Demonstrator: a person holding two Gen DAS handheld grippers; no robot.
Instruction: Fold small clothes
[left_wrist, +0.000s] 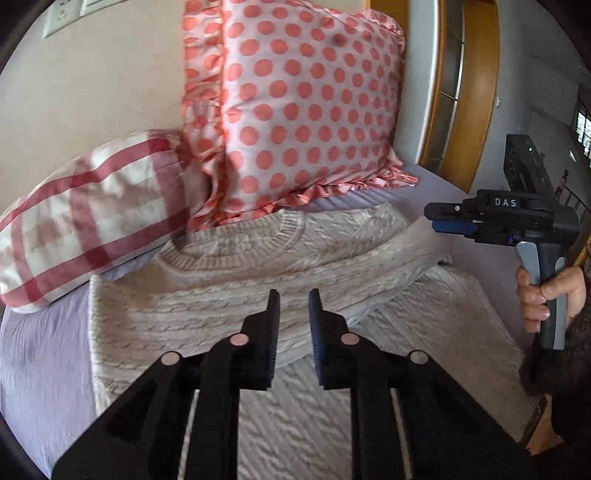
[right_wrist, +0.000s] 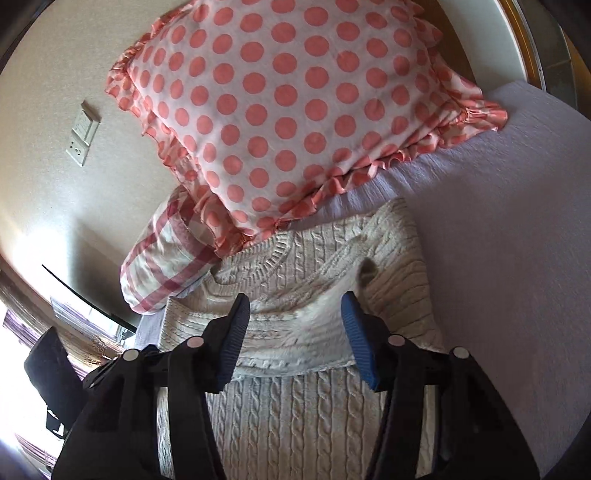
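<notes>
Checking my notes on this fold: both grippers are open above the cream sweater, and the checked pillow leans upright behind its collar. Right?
Not quite. The polka-dot pillow leans upright behind the collar, as the right wrist view shows; the checked pillow lies beside it. Both grippers, left and right, are open above the cream sweater.

left wrist: low, near | right wrist: perhaps higher | shared: sweater (left_wrist: 229, 295) (right_wrist: 295, 332)

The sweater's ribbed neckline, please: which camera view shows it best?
The left wrist view: the sweater shows its whole neckline curve, unobstructed. In the right wrist view the polka-dot pillow overlaps the collar, leaving only part visible.
</notes>
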